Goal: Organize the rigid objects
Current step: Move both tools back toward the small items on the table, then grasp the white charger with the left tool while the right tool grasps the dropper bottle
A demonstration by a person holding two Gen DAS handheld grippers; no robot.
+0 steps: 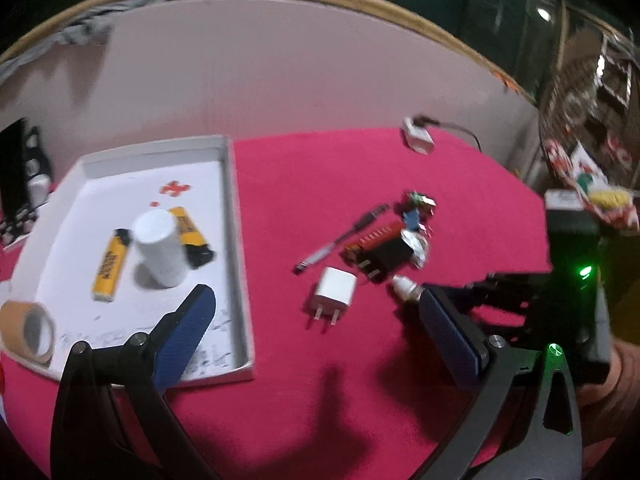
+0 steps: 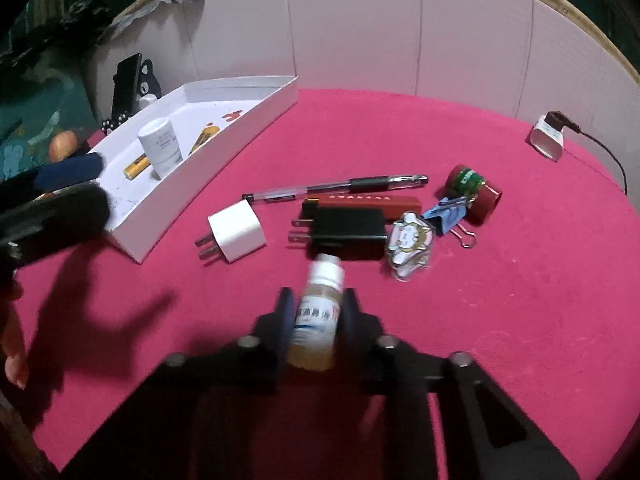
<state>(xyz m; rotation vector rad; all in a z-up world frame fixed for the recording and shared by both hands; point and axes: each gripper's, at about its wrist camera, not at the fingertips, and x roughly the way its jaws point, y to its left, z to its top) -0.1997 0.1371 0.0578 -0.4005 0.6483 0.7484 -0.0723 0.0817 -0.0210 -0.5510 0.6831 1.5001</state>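
A tray [image 2: 224,148] lay toward the table's [image 2: 520,280] left rear. In it a canister [image 2: 161,148] stood between two lighters [image 1: 110,270] [image 1: 191,236], and a tape roll [image 1: 30,332] lay in its near left corner. On the table right of the tray a charger [image 2: 236,232] lay beside a second charger [image 2: 344,228], with a pen [image 2: 340,188] behind both. Further right lay a badge [image 2: 410,244], a binder clip [image 2: 452,216] and a tube [image 2: 476,188]. An adapter [image 2: 548,138] sat at the rear right edge.

The left gripper [image 1: 316,312] is built from black linkage arms with silver round screws and 2 fingers [image 1: 192,328] padded in ribbed blue. The right gripper [image 2: 316,320] is made alike (green lights are lit on its body).
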